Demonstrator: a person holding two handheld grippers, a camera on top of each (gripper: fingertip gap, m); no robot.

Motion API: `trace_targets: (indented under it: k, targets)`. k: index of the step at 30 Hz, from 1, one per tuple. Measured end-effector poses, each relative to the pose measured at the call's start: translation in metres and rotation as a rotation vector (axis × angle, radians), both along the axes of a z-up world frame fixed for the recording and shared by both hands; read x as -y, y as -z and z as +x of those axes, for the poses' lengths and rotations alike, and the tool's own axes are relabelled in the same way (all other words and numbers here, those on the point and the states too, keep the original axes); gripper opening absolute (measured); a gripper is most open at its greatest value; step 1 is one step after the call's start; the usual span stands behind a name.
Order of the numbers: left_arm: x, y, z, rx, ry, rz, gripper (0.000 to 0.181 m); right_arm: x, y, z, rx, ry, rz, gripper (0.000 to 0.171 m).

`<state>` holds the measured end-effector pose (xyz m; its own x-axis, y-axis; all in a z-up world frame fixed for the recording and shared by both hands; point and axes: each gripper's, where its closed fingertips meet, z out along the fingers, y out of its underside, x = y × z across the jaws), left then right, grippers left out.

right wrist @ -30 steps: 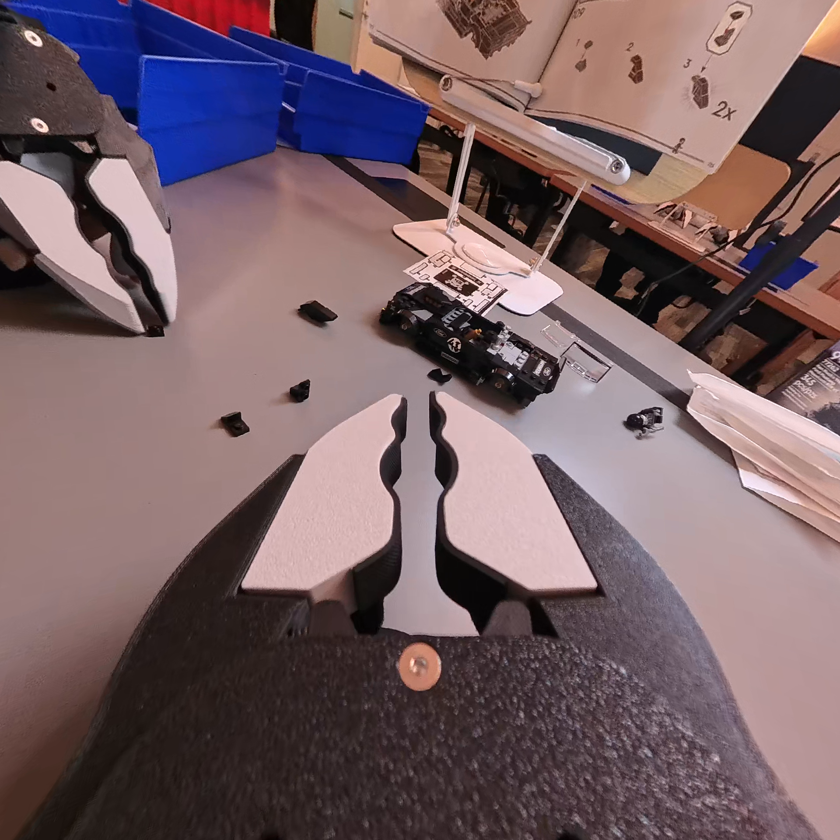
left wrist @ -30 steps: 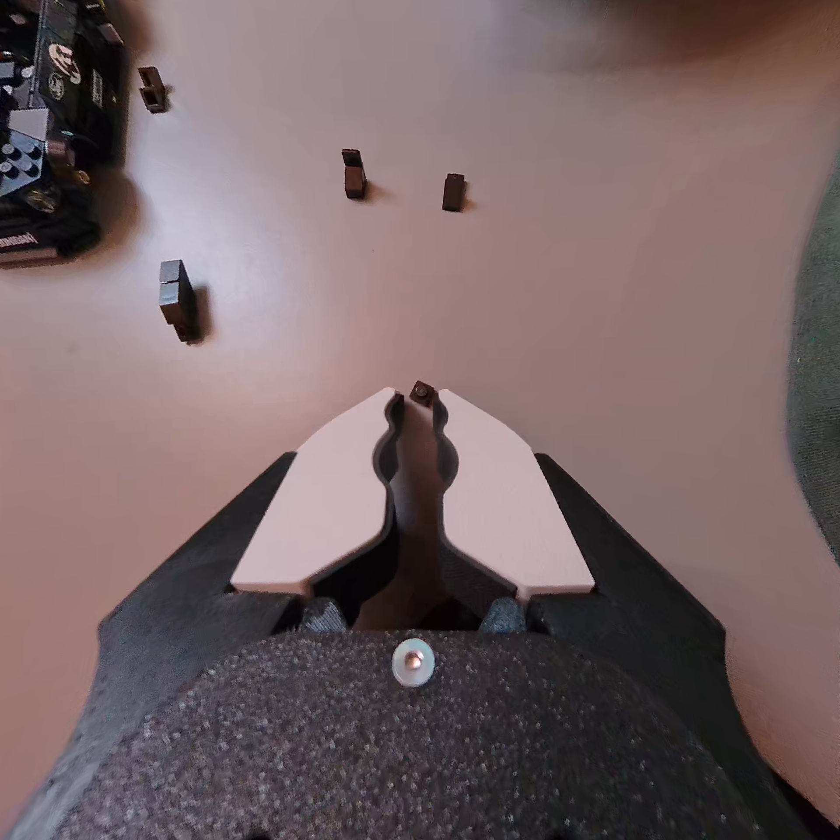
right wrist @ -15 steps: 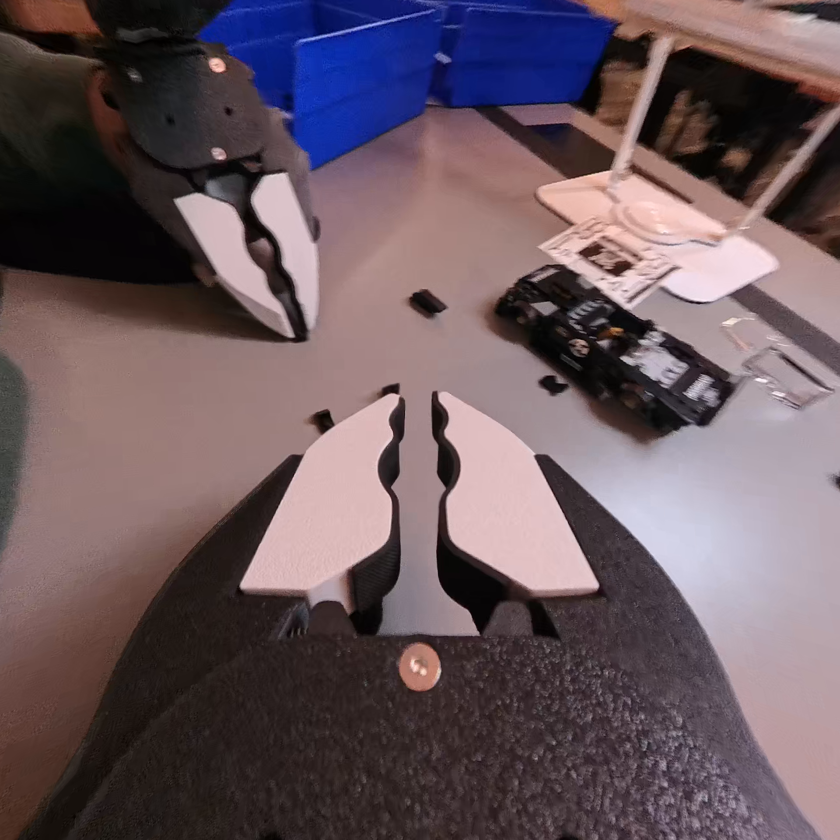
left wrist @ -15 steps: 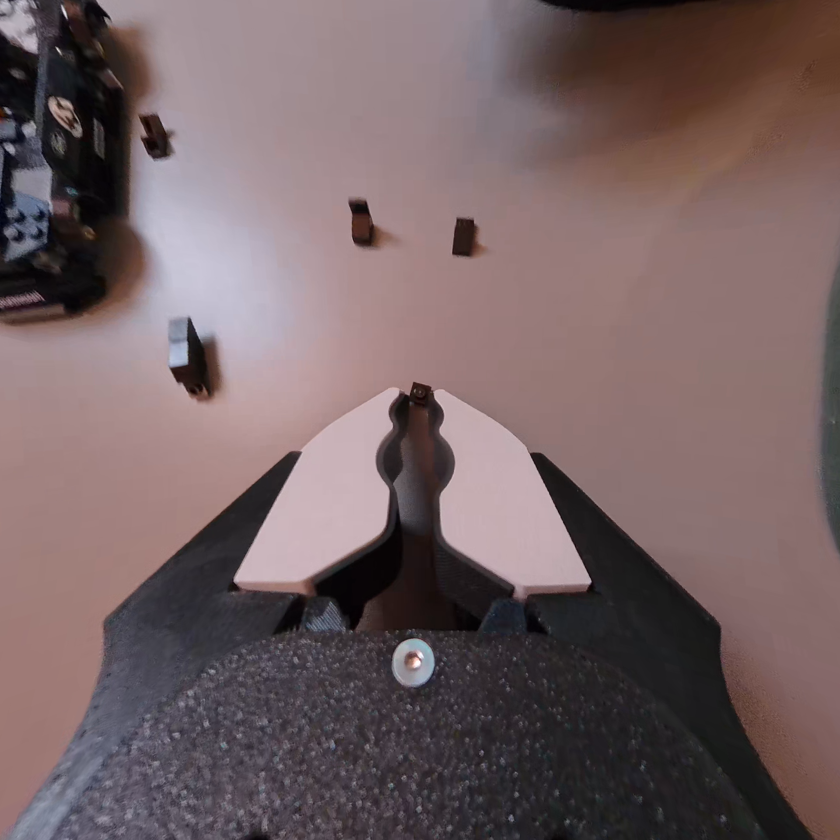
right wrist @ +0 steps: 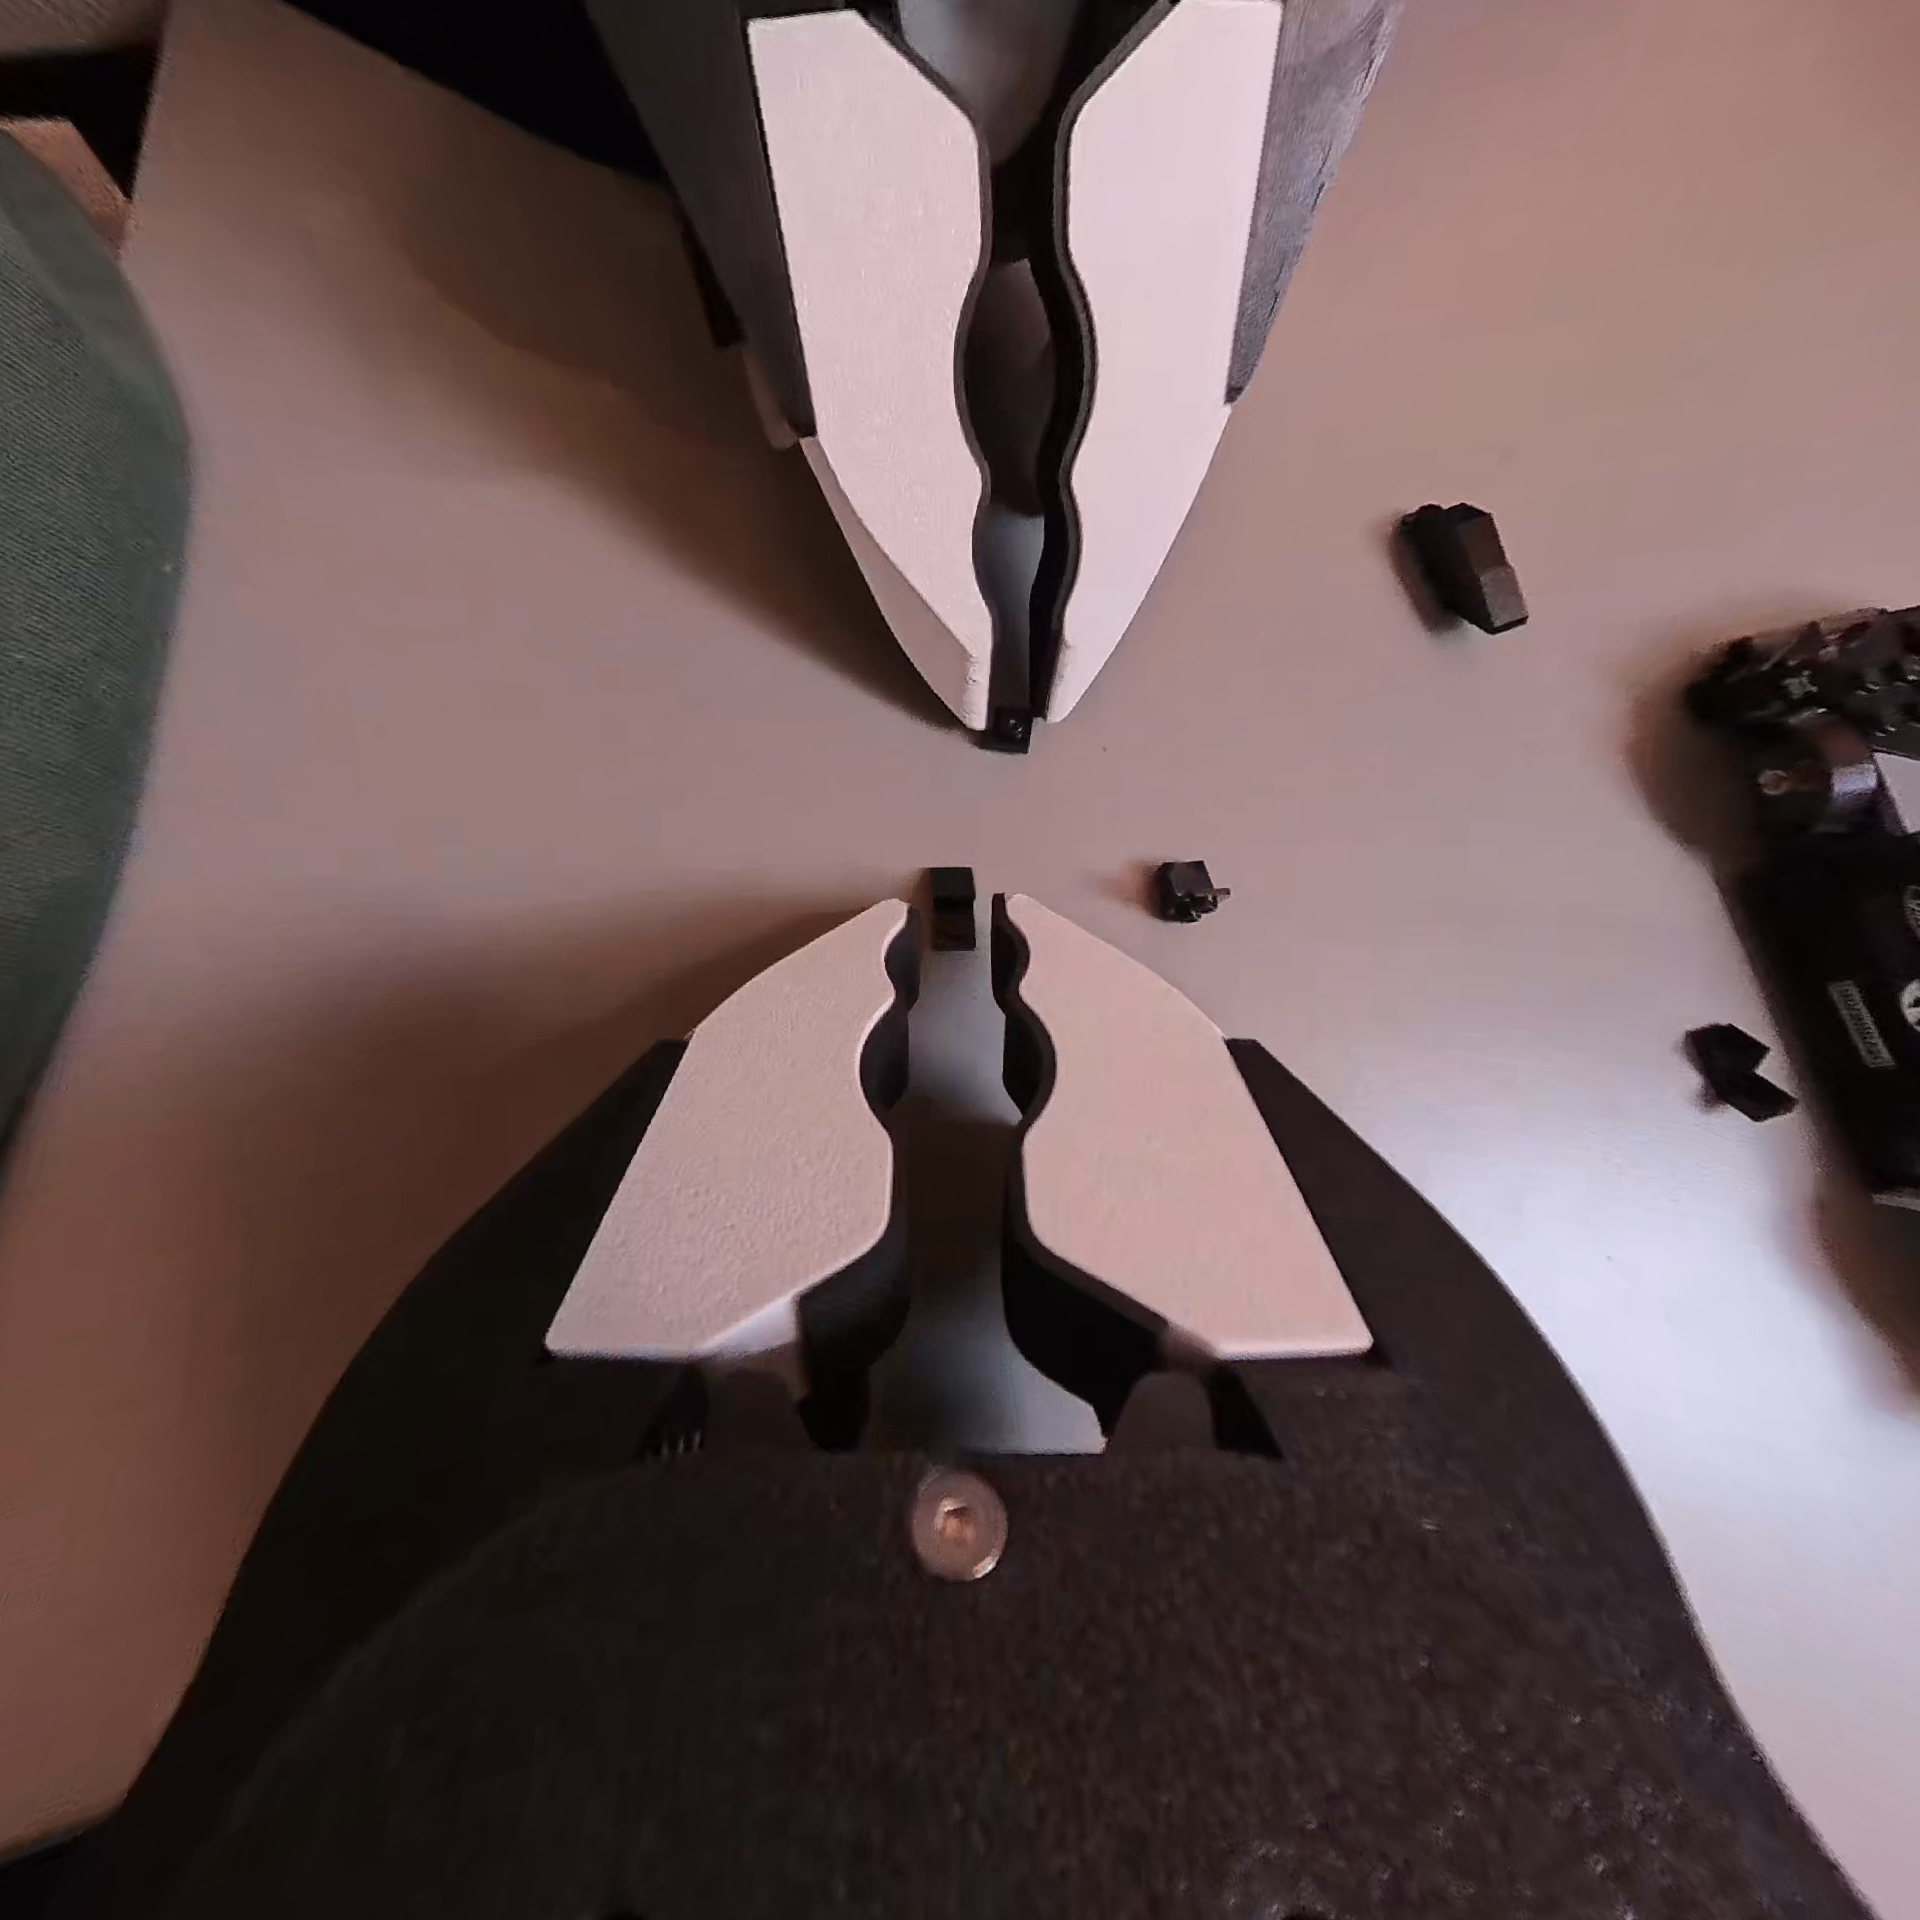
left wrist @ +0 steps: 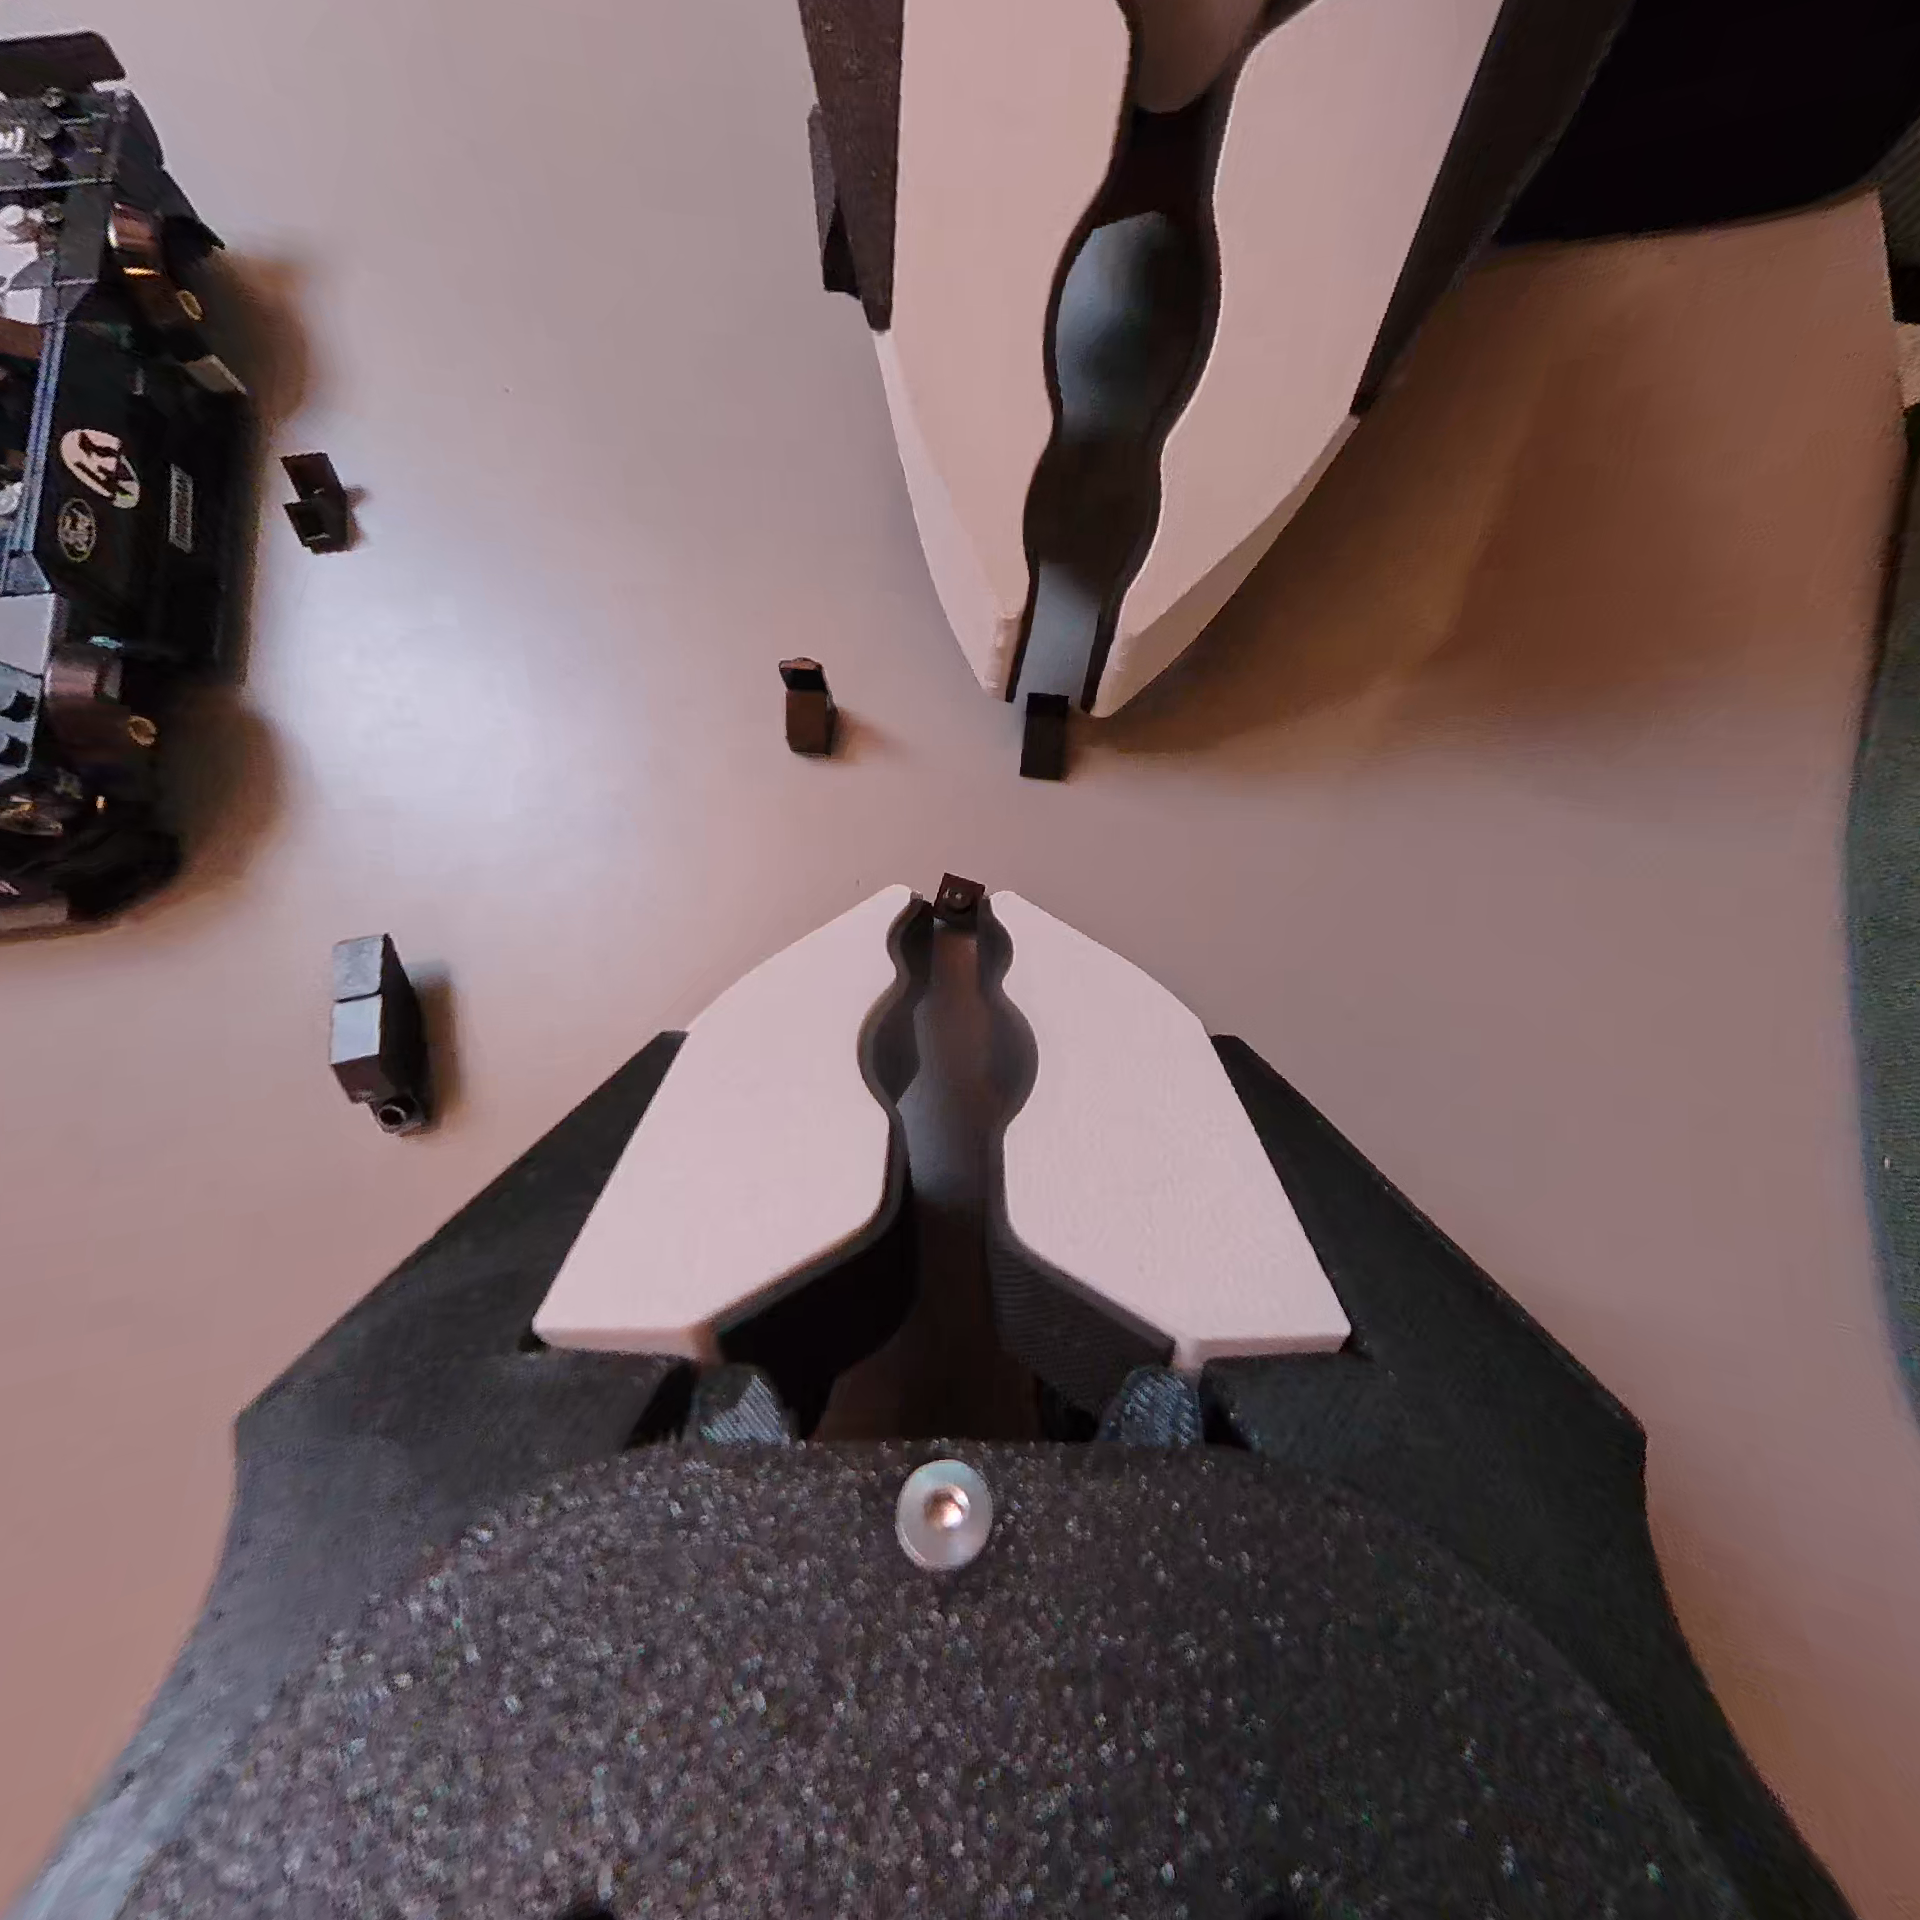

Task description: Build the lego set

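Note:
My left gripper [left wrist: 954,902] is shut on a tiny black lego piece [left wrist: 958,889] pinched at its tips, just above the table. It also shows at the top of the right wrist view [right wrist: 1013,717], with the piece [right wrist: 1008,729] at its tips. My right gripper [right wrist: 954,906] points at it from the opposite side, slightly open. Its tips straddle a small black brick [right wrist: 952,896] lying on the table. In the left wrist view the right gripper [left wrist: 1051,694] stands just behind that brick [left wrist: 1044,740]. The two grippers' tips are a short gap apart.
The black lego car [left wrist: 94,499] lies to my left gripper's left, and at the right edge of the right wrist view [right wrist: 1829,935]. Loose black pieces lie between it and the grippers [left wrist: 807,704] [left wrist: 317,502] [left wrist: 374,1029]. A green fabric mass [left wrist: 1886,935] borders the grey table [left wrist: 1403,883]. The gap from one gripper's tips to the other's is roughly 4 cm. From either gripper's tips it is about 15 cm to the green fabric mass [left wrist: 1886,935].
The right gripper swung round and came down tip to tip with the left gripper, over the small black brick. The left gripper closed on the tiny piece and holds it.

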<state>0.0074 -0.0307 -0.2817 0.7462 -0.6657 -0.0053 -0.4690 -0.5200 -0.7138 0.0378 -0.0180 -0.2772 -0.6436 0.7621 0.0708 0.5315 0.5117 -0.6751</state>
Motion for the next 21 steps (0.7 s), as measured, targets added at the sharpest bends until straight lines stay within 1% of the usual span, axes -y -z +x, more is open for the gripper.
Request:
trace_targets:
  k: [5, 7, 9, 16, 21]
  targets:
    - [0.001, 0.001, -0.002, -0.009, -0.006, 0.004, 0.009, 0.002, 0.003, -0.004, 0.028, -0.011, 0.054, 0.013]
    - [0.001, 0.001, -0.003, -0.013, -0.009, 0.008, 0.009, 0.001, 0.005, -0.006, 0.039, -0.007, 0.085, 0.009]
    - [0.000, 0.001, -0.006, -0.023, -0.024, 0.014, 0.009, 0.000, 0.005, -0.010, 0.045, 0.010, 0.099, 0.009]
    - [-0.004, 0.001, -0.028, -0.063, -0.130, 0.030, 0.009, -0.013, 0.005, -0.033, 0.069, 0.265, 0.087, 0.009]
    - [-0.005, 0.001, -0.037, -0.056, -0.177, 0.029, 0.009, -0.009, 0.003, -0.032, 0.089, 0.298, 0.018, 0.017]
